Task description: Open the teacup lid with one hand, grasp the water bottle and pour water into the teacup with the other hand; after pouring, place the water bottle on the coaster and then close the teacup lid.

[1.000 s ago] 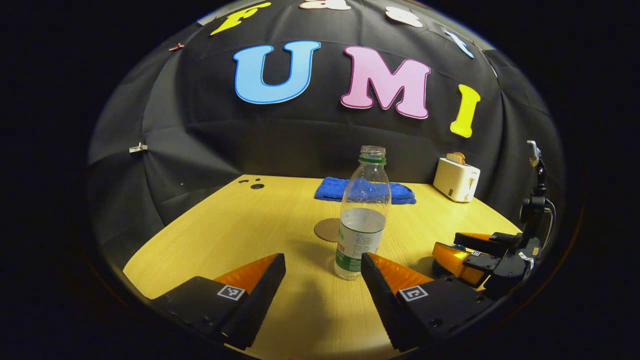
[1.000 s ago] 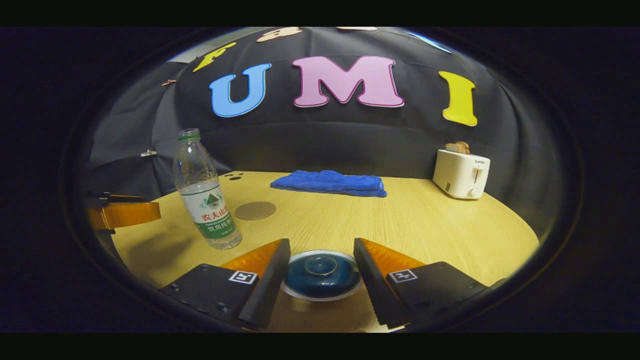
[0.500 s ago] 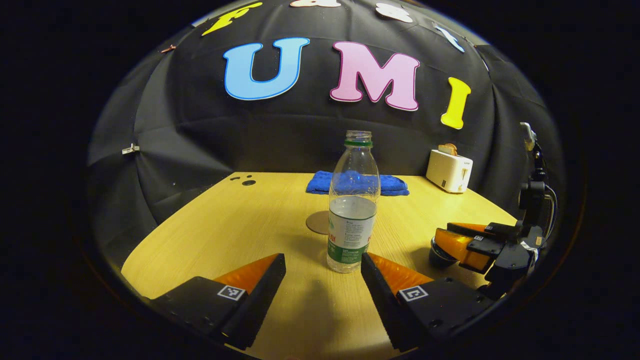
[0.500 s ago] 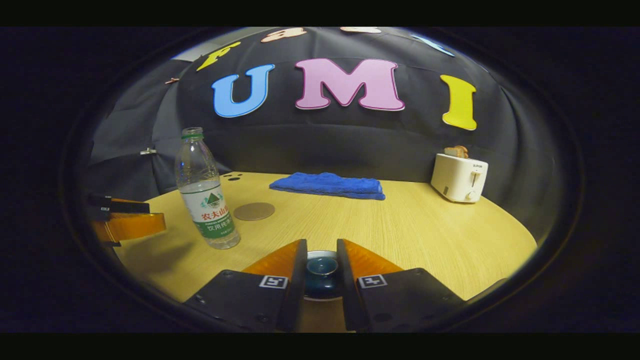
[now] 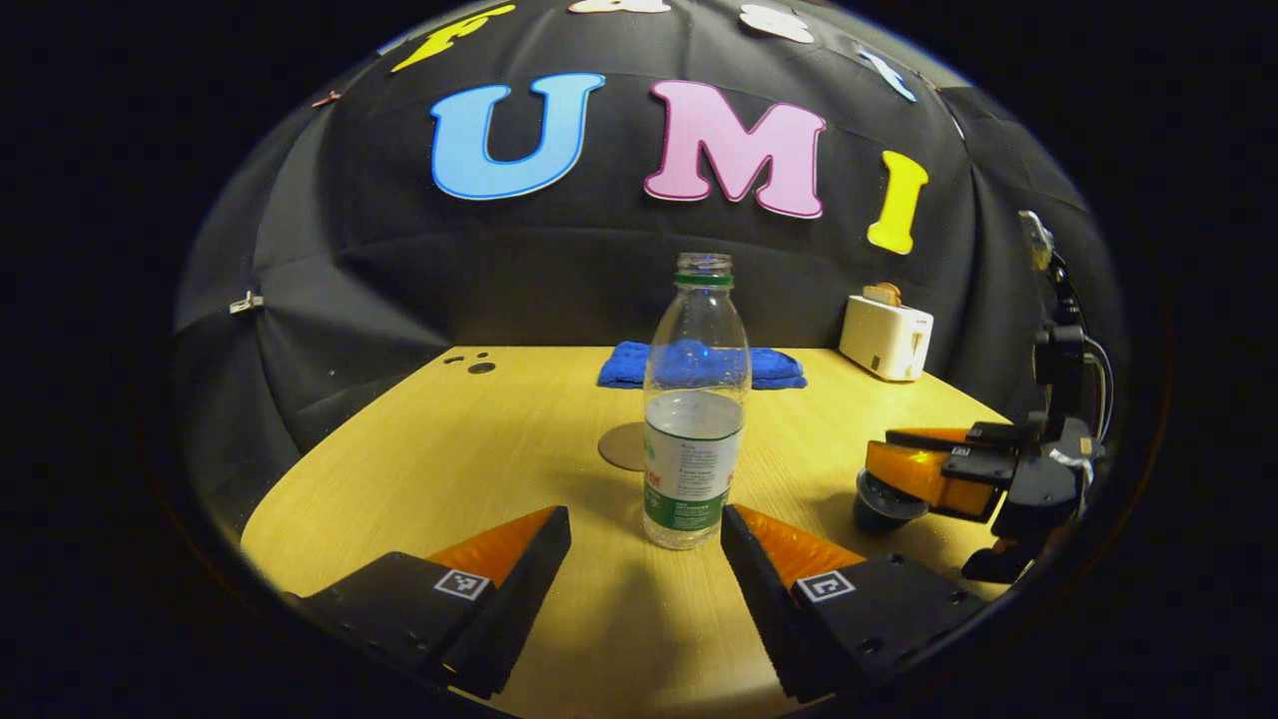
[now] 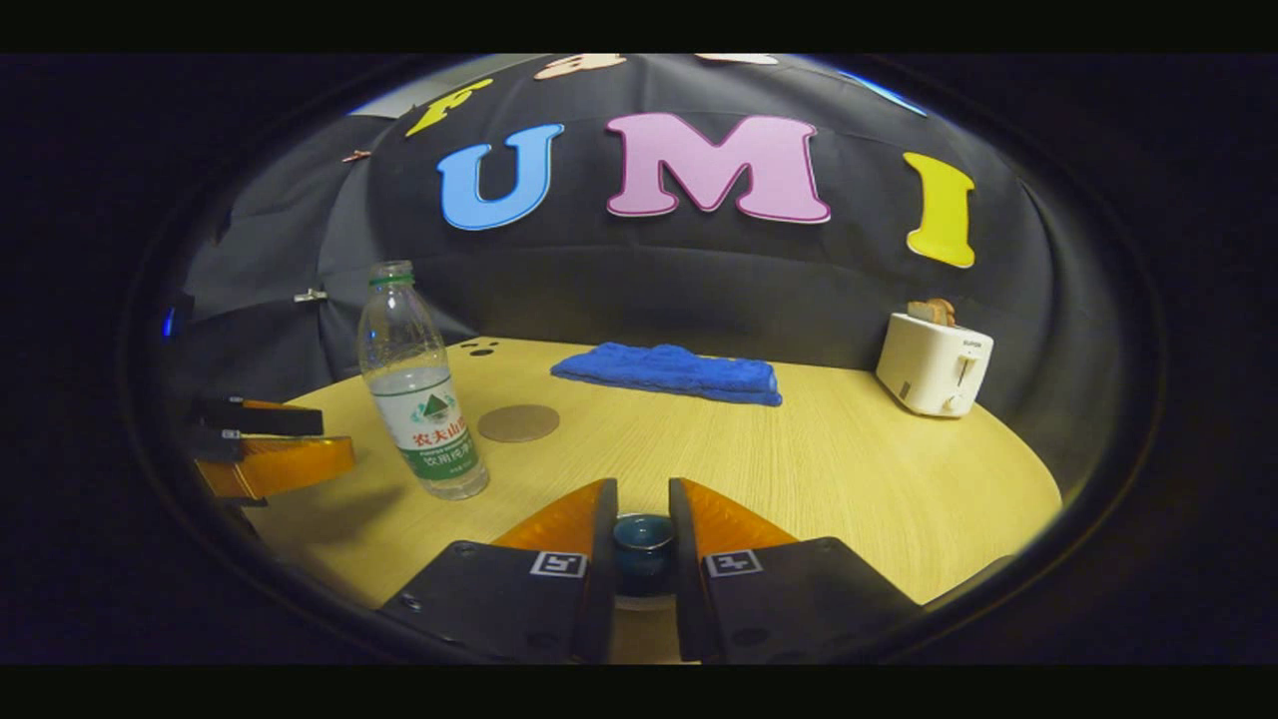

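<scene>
Each gripper (image 5: 645,529) shows black wedge fingers (image 6: 589,559) with orange tops, square checker tags, small screws; a black cable (image 5: 1098,369) loops behind one.

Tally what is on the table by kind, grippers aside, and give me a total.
Bottle: 1
Coaster: 1
Teacup with lid: 1
Blue towel: 1
Toaster: 1
Total: 5
</scene>
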Tool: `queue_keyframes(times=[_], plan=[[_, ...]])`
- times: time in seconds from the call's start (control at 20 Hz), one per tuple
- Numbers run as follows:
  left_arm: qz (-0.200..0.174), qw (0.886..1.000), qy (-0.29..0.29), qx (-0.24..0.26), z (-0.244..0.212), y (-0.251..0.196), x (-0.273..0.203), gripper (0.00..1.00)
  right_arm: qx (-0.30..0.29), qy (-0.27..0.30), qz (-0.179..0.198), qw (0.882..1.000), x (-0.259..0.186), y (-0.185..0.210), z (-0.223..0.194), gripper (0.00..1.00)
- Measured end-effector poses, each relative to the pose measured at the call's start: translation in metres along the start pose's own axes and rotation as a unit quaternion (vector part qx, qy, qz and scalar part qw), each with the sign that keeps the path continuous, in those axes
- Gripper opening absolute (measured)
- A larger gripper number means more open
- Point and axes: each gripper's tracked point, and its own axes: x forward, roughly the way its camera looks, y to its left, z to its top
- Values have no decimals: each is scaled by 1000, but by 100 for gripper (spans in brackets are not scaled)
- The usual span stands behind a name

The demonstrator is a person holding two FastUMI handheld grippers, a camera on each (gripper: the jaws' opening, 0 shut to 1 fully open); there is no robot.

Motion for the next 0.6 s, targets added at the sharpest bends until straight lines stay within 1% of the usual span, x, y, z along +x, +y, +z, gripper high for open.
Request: queue_keyframes(times=[0.15,0.2,0.25,0.3,0.35,0.4,0.45,0.5,0.55,0.6], plan=[[-28,1000,-5,11,3,-14,13,96,6,-4,2,1000,-2,-5,17,28],[-32,999,-4,14,2,-17,19,96,8,-5,0,1000,-4,-8,22,28],[-32,999,-6,16,1,-19,27,96,10,-7,-1,1000,-6,-11,27,28],[-29,999,-7,14,2,-19,36,95,13,-8,-3,1000,-9,-16,31,33],[-25,1000,-10,9,3,-19,45,96,15,-8,-7,1000,-11,-21,33,33],[-28,1000,-13,3,3,-22,53,95,16,-7,-10,1000,-15,-25,35,28],[-28,999,-19,0,7,-24,60,96,15,-5,-14,1000,-18,-30,36,33],[-24,999,-25,-1,11,-22,68,95,14,-4,-17,1000,-20,-34,37,23],[-23,999,-30,-1,14,-21,75,96,13,-1,-21,1000,-24,-39,35,28],[-23,999,-34,-2,16,-19,83,96,13,2,-24,1000,-27,-42,33,28]])
